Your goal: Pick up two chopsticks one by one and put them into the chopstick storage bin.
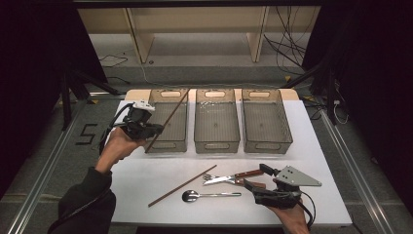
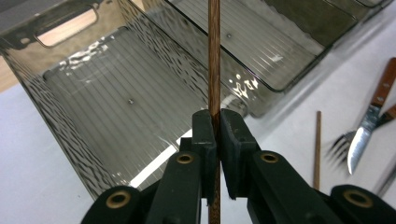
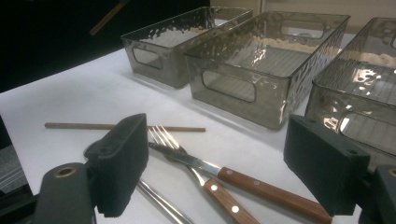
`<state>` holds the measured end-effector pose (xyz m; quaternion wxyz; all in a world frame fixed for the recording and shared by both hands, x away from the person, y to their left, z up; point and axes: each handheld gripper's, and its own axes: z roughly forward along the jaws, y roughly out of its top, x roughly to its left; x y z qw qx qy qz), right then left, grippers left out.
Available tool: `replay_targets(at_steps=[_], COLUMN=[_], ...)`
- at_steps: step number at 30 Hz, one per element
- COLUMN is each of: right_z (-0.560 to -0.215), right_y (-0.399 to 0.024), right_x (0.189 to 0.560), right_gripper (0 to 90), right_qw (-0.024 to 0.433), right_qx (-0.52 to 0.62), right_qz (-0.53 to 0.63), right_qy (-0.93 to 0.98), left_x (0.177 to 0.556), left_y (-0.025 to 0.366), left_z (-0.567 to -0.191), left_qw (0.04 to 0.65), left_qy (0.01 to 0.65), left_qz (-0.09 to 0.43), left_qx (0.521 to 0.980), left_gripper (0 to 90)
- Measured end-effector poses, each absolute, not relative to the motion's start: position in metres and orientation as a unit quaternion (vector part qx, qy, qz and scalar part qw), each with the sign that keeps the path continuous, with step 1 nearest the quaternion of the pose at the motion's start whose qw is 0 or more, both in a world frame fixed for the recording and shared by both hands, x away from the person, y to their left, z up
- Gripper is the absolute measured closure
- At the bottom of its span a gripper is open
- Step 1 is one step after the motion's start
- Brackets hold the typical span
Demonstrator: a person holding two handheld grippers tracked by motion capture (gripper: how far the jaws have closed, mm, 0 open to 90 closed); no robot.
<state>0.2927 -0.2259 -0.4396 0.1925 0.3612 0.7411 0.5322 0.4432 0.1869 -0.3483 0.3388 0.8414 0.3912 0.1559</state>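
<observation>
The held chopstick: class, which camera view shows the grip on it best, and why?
Left gripper view: the chopstick stands clamped between the left gripper's pads, close up. The high view shows it whole but small, slanting over the left bin. The right gripper view catches its tip against the dark.

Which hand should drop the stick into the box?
The left. Its tongs already pinch the stick right above the left box. The right tongs sit open by the knife.

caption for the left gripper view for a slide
Left claw shut on a wooden chopstick held over the leftmost clear bin.
</observation>
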Motion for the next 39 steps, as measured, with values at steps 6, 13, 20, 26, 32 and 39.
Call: replay_targets(at_steps=[6, 13, 20, 26, 32, 39], right_z=[-0.440, -0.440, -0.440, -0.441, -0.441, -0.441], right_y=[-0.226, -0.226, -0.226, -0.225, -0.225, -0.225], right_x=[0.293, 0.293, 0.293, 0.294, 0.294, 0.294], right_gripper=[22.8, 22.8, 22.8, 22.8, 22.8, 22.8], right_qw=[0.192, 0.192, 0.191, 0.191, 0.190, 0.190], right_qx=[0.361, 0.361, 0.361, 0.360, 0.361, 0.360], right_qz=[0.532, 0.532, 0.533, 0.532, 0.532, 0.532], right_qy=[0.742, 0.742, 0.741, 0.742, 0.742, 0.742], left_x=[0.458, 0.473, 0.487, 0.500, 0.507, 0.512], left_y=[0.189, 0.193, 0.199, 0.200, 0.202, 0.204], left_z=[-0.349, -0.355, -0.358, -0.369, -0.382, -0.394], left_qw=[0.348, 0.347, 0.351, 0.333, 0.318, 0.305], left_qy=[0.407, 0.420, 0.436, 0.445, 0.459, 0.474], left_qz=[0.170, 0.187, 0.196, 0.199, 0.196, 0.187], left_qx=[0.828, 0.817, 0.805, 0.807, 0.806, 0.805], left_gripper=[84.4, 84.4, 84.3, 84.3, 84.2, 84.2])
